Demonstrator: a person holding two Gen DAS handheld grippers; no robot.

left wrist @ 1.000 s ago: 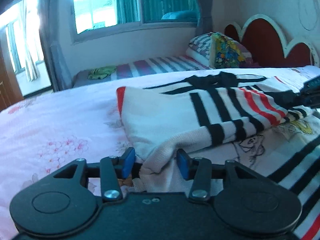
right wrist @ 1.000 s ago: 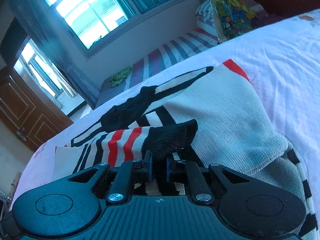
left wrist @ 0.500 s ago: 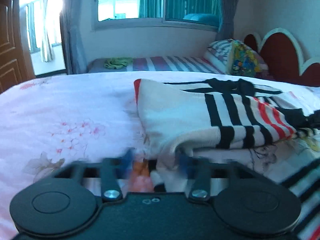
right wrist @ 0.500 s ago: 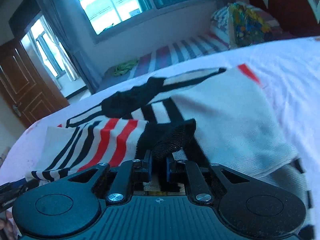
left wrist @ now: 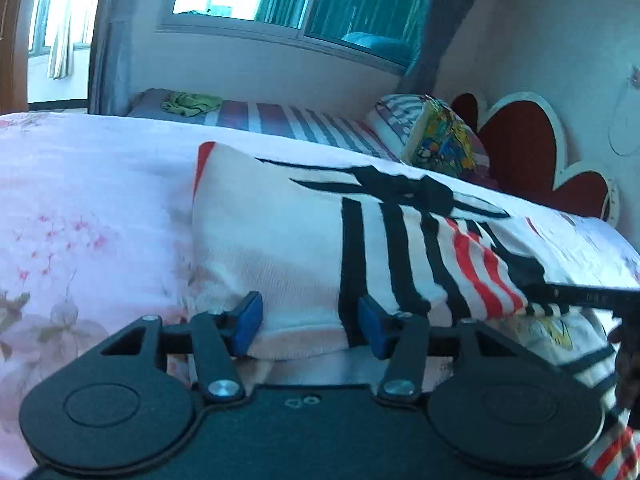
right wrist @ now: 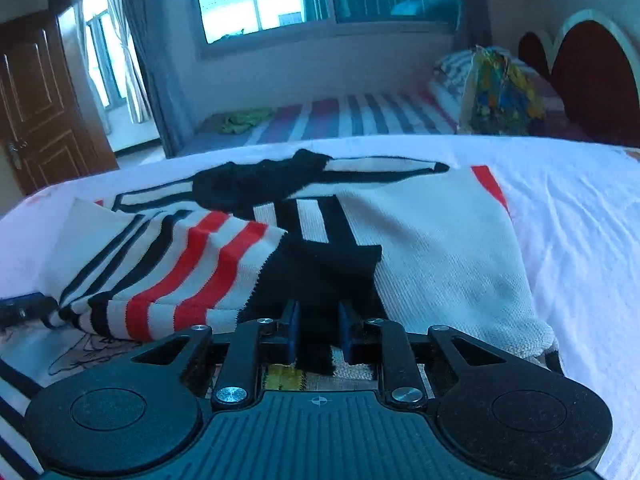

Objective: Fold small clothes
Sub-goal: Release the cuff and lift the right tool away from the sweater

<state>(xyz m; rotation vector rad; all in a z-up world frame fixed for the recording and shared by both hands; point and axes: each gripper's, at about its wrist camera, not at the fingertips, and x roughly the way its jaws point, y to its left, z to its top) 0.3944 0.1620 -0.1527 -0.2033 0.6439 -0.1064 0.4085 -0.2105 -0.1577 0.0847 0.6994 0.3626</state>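
A white knit sweater (left wrist: 280, 240) with black and red stripes lies folded on the pink floral bed sheet (left wrist: 80, 220). My left gripper (left wrist: 310, 322) is at its near folded edge. Its jaws are closing, and the flat edge lies between the blue pads without being bunched. In the right wrist view the red-striped sleeve (right wrist: 192, 264) lies across the sweater body (right wrist: 440, 248). Its black cuff (right wrist: 328, 272) runs between the jaws of my right gripper (right wrist: 319, 326), which are opening and look slack on it. The right gripper's tip (left wrist: 580, 296) shows at the left wrist view's right edge.
A second bed with a striped sheet (left wrist: 304, 120) stands beyond, with a green cloth (left wrist: 192, 102) and pillows (left wrist: 440, 140) on it. A red headboard (left wrist: 520, 148) rises at the right. A brown door (right wrist: 36, 112) is at the far left. A hand (left wrist: 628, 360) shows at the right edge.
The left jaws let go of the bunched sweater edge, spread wide and are narrowing over a flat edge. The right jaws have widened around the black cuff. Both views rolled.
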